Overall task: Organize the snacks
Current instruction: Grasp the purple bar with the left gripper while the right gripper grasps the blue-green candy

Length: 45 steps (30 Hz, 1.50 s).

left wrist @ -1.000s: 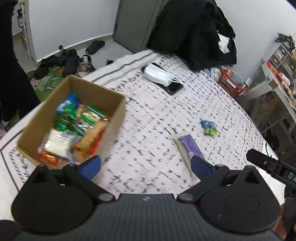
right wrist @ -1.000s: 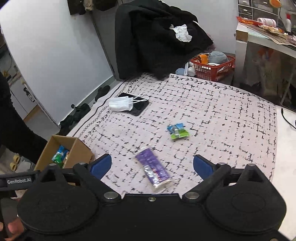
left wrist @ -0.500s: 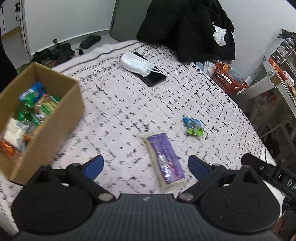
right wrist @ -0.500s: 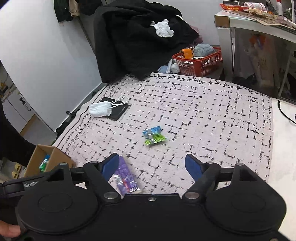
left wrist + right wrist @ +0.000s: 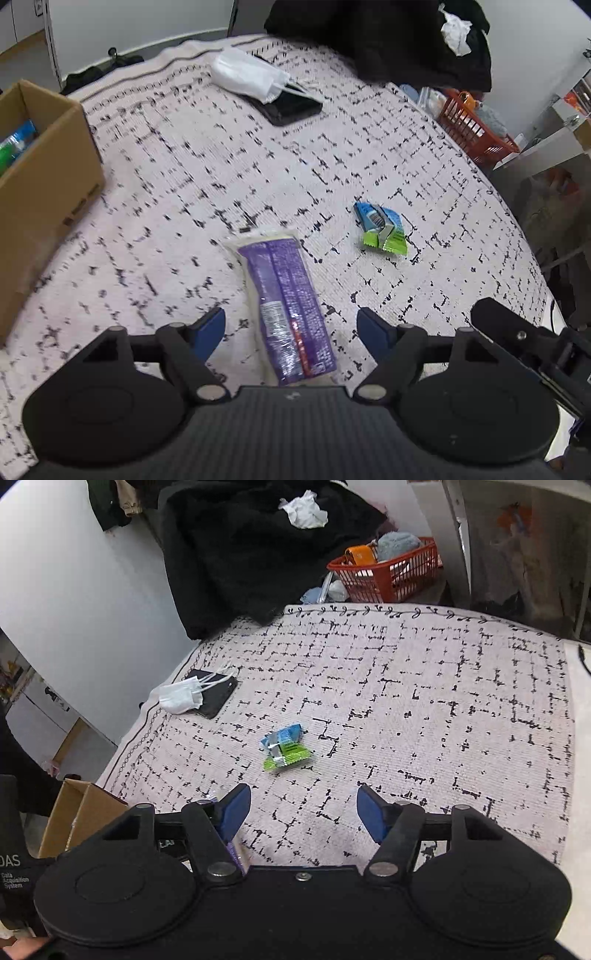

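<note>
A long purple snack pack [image 5: 286, 306] lies on the patterned cover, its near half between the blue pads of my left gripper [image 5: 291, 328]. The jaws are closing and the pads stand apart from the wrapper on both sides. A small blue-and-green snack packet [image 5: 382, 229] lies further right; in the right wrist view this packet [image 5: 284, 751] sits just beyond my right gripper [image 5: 303, 812], whose jaws are closing with only bare cover between them. A cardboard box [image 5: 40, 184] with snacks inside stands at the left.
A white face mask [image 5: 251, 75] rests on a black phone [image 5: 291, 107] at the far side of the cover. Black clothing [image 5: 251, 550] is heaped behind, beside a red basket [image 5: 388, 572]. The right gripper's body [image 5: 532, 347] shows at the left view's right edge.
Both grippers moved down toward the cover and their jaws narrowed. The purple pack came between the left pads, the box slid off to the left, and the blue-green packet drew closer to the right gripper.
</note>
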{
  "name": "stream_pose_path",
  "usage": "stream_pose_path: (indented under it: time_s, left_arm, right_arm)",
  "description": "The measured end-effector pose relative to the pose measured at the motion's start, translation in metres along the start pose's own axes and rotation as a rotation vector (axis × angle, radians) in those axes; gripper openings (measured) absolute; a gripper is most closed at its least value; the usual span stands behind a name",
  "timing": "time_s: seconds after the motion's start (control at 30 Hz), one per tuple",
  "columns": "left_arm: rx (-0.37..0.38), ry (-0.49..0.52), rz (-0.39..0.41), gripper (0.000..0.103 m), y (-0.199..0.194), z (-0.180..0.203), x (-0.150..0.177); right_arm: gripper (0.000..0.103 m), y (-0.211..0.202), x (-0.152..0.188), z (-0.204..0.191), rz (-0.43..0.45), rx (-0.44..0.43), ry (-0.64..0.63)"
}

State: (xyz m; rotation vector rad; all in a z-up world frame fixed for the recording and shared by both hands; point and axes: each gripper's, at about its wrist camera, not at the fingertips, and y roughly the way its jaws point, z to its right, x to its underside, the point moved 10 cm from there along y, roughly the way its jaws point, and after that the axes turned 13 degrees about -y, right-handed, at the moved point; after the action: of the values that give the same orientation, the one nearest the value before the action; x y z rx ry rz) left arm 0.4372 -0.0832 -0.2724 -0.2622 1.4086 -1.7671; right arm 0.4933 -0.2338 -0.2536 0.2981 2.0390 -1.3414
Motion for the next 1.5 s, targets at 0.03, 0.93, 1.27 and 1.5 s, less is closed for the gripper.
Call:
stream_pose_path:
  time_s: [0.03, 0.93, 1.27, 1.5]
  left_arm:
    - [-0.007, -0.002, -0.003, 0.074, 0.005, 0.001, 0.001]
    - [-0.107, 0.000, -0.071, 0.034, 0.023, -0.022, -0.056]
    - [-0.090, 0.044, -0.091, 0.034, 0.015, -0.029, -0.076]
    - [-0.056, 0.087, -0.075, 0.034, 0.017, -0.030, -0.085]
  right_arm:
    - [0.063, 0.005, 0.002, 0.002, -0.010, 0.002, 0.003]
    - [0.064, 0.091, -0.026, -0.017, -0.016, 0.053, -0.103]
    - [0.071, 0.107, -0.036, -0.031, 0.004, 0.107, -0.192]
    - [0.041, 0.124, -0.024, -0.036, -0.095, 0.115, -0.220]
